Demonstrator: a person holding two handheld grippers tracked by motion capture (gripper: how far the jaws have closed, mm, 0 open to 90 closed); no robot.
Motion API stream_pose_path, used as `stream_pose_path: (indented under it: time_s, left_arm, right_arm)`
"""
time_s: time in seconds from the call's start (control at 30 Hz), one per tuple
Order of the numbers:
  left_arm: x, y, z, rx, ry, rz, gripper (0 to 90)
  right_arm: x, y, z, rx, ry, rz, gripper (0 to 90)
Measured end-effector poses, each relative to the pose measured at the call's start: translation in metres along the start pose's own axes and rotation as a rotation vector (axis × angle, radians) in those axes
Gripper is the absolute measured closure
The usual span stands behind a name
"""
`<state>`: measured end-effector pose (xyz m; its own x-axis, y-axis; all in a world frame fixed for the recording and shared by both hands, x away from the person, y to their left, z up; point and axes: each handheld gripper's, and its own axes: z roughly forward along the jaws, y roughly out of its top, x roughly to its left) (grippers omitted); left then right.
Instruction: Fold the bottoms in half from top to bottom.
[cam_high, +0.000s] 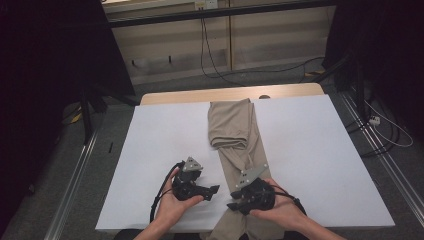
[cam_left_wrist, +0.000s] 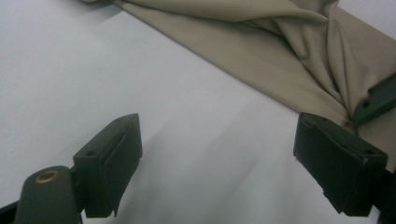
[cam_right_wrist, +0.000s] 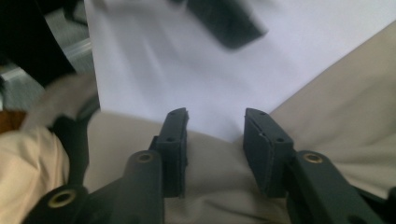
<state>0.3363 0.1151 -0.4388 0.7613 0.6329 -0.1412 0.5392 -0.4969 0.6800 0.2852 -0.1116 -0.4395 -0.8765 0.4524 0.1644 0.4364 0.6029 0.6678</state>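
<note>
A: How are the hands posed?

B: In the high view, the left gripper (cam_high: 214, 193) is cupped from below in the left hand (cam_high: 172, 202), near the front edge of the white surface (cam_high: 165, 135), and is pointed toward the right. The right gripper (cam_high: 234, 206) is held in the right hand (cam_high: 282, 210) and is pointed left, so the two tips are seen near each other.

A: And the fingers?

B: The left gripper's fingers (cam_left_wrist: 114, 161) are spread wide over bare surface; nothing is held between them. The right gripper's fingers (cam_right_wrist: 173, 140) are parted more narrowly, with tan cloth lying beneath them. No cloth is pinched there.

A: Where is the cloth found?

B: The tan cloth (cam_high: 235, 127) is laid lengthwise down the middle of the surface, running from the far edge and hanging over the near edge between the hands. Its far part is folded back on itself into a thicker, rounded bundle. A fine, matte weave is shown, with soft creases gathered near the left gripper's right-hand finger.

A: The surface itself?

B: It is seen as smooth, flat and white.
</note>
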Motion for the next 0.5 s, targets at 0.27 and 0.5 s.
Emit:
stream_pose_path:
  time_s: [0.27,0.5]
  left_arm:
    - [0.001,0.000,0.000,0.002,-0.004,-0.012,15.7]
    - [-0.001,0.001,0.003,0.015,-0.010,-0.002,15.7]
  right_arm:
    - [0.013,-0.015,-0.025,-0.035,0.033,-0.004,86.8]
    - [0.010,-0.040,-0.059,-0.091,0.005,0.048,85.7]
